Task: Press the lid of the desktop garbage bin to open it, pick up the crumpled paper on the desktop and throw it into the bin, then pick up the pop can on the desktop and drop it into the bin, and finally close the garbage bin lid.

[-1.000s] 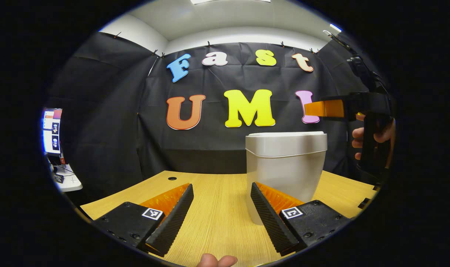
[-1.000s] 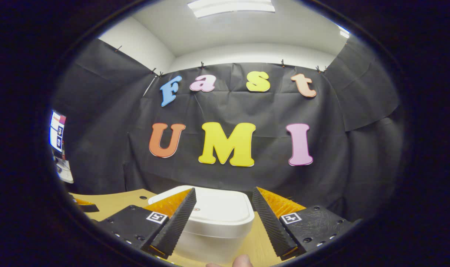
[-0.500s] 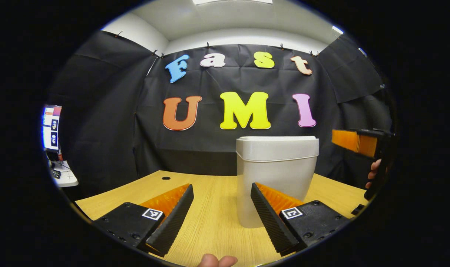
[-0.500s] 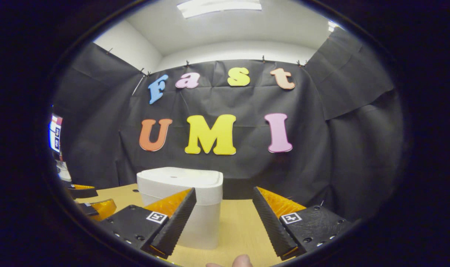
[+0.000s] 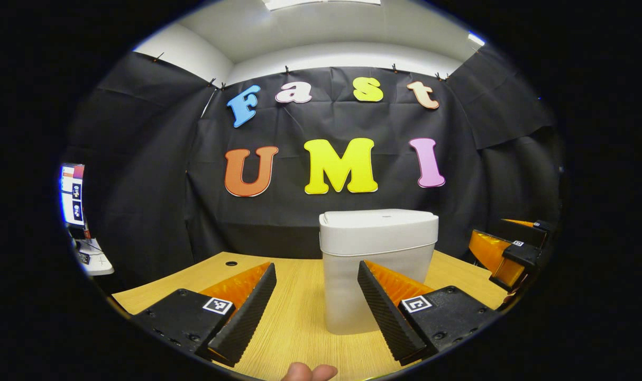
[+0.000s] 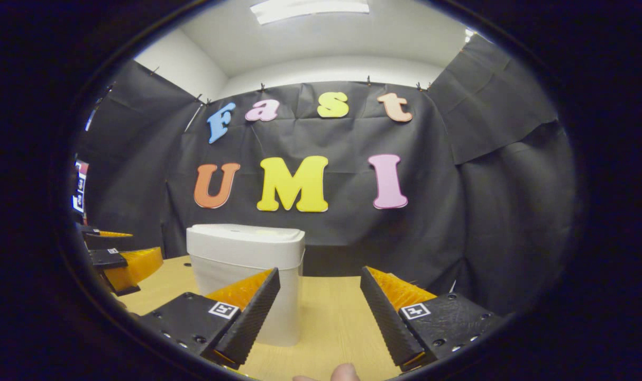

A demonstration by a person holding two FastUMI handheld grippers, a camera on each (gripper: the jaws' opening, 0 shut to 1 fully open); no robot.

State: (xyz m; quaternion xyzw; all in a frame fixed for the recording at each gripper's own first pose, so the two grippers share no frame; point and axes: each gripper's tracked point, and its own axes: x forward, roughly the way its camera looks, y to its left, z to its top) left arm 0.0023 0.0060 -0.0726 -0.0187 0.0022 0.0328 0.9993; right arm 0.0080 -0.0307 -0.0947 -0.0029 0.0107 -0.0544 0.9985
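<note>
The desktop garbage bin (image 5: 378,264) is being shown standing upright on the wooden desktop (image 5: 300,312), its lid (image 5: 379,218) lying flat and shut on the body. In the left gripper view the left gripper (image 5: 317,312) is being held low over the near edge of the desk, its fingers spread well apart with nothing between them, the bin sitting just beyond and slightly right of the gap. In the right gripper view the right gripper (image 6: 320,317) is likewise being held low and near, fingers wide apart and empty, with the bin (image 6: 246,275) beyond its left finger. Each gripper is also being caught at the edge of the other's view: the right one (image 5: 503,251) at the far right of the left gripper view, the left one (image 6: 117,262) at the far left of the right gripper view, so the bin is being flanked on both sides.

Neither crumpled paper nor pop can is being seen on the desk; with the lid down, it cannot be told whether they are inside. Both grippers are being kept clear of the bin, which is judged to suit either a start or a finish.

The desk is being lit from a ceiling light panel (image 6: 310,7). Black cloth (image 6: 485,174) is being hung as the booth wall, and a monitor (image 5: 71,193) is glowing at far left.
</note>
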